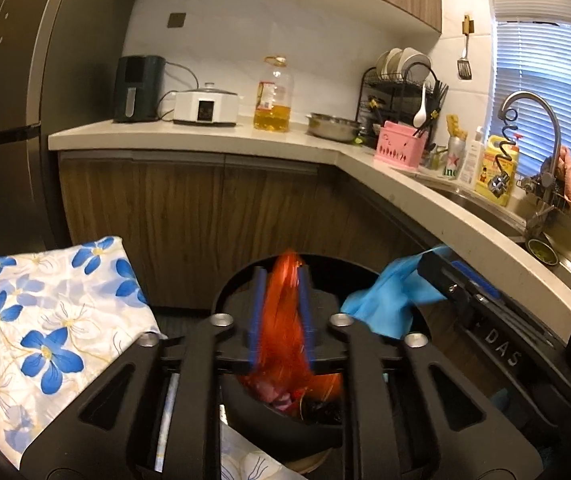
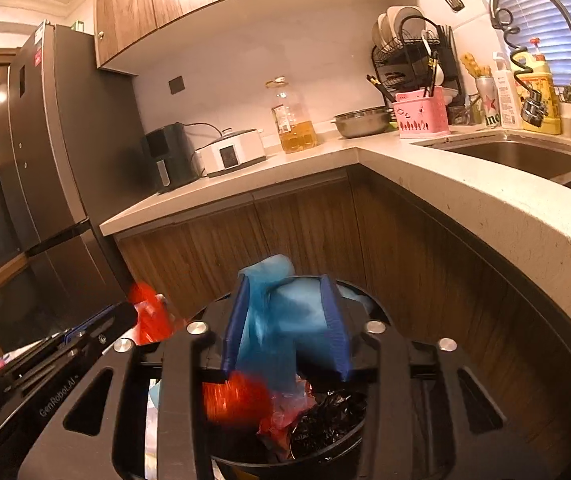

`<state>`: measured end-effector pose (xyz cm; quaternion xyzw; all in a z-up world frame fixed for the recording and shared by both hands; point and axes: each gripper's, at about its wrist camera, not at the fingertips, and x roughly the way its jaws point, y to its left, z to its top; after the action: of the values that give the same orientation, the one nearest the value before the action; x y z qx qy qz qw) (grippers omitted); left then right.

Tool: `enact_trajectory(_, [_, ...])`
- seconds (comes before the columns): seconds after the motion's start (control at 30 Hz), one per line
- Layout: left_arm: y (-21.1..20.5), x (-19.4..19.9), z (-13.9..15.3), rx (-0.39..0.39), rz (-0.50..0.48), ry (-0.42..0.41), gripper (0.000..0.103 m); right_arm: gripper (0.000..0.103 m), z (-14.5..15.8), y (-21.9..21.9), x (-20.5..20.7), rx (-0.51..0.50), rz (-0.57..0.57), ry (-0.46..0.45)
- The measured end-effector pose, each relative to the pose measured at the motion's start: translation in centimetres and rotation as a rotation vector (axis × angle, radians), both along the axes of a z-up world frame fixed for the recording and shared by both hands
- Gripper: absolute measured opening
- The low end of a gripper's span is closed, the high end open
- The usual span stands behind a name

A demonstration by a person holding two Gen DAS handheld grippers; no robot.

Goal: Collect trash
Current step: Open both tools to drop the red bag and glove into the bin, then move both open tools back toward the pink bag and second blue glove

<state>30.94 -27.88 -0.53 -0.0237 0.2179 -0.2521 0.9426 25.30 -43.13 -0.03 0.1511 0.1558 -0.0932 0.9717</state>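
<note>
Left wrist view: left gripper [image 1: 281, 316] pinches an orange plastic bag [image 1: 285, 320] above a round black bin [image 1: 285, 420], while right gripper [image 2: 285, 328] clamps blue plastic [image 2: 281, 320]. Behind runs a pale L-shaped kitchen counter [image 1: 213, 138] on wood cabinets [image 1: 189, 216].

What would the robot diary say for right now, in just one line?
left gripper: shut on orange plastic bag | right gripper: shut on blue plastic bag | both above round black trash bin

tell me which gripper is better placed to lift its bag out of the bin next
Probably left: the left gripper is shut on the orange bag directly above the bin. The right gripper pinches the blue bag nearer the rim.
</note>
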Motion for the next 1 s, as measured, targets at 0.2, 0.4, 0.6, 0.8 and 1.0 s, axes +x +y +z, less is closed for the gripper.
enact_trajectory(0.2, [2.0, -0.7, 0.3, -0.045, 0.058, -0.019, 0.072, 0.051, -0.1, -0.3, -0.9, -0.002, -0.020, 0.000])
enact_trajectory(0.4, [4.2, -2.2, 0.6, -0.038, 0.129, -0.029, 0.085, 0.065, 0.2, -0.1, -2.3, 0.017, -0.027, -0.015])
enact_trajectory(0.6, [7.7, -4.9, 1.0, -0.036, 0.222, -0.049, 0.093, 0.076, 1.0, 1.3, -4.1, 0.003, -0.014, -0.037])
enact_trajectory(0.8, [11.1, -7.3, 1.0, -0.021, 0.314, -0.061, 0.095, 0.077, 1.5, 3.6, -5.6, -0.009, 0.016, -0.060])
enact_trajectory(1.0, [14.9, -9.3, 0.5, 0.001, 0.396, -0.063, 0.095, 0.077, 1.2, 6.8, -6.1, -0.001, 0.068, -0.068])
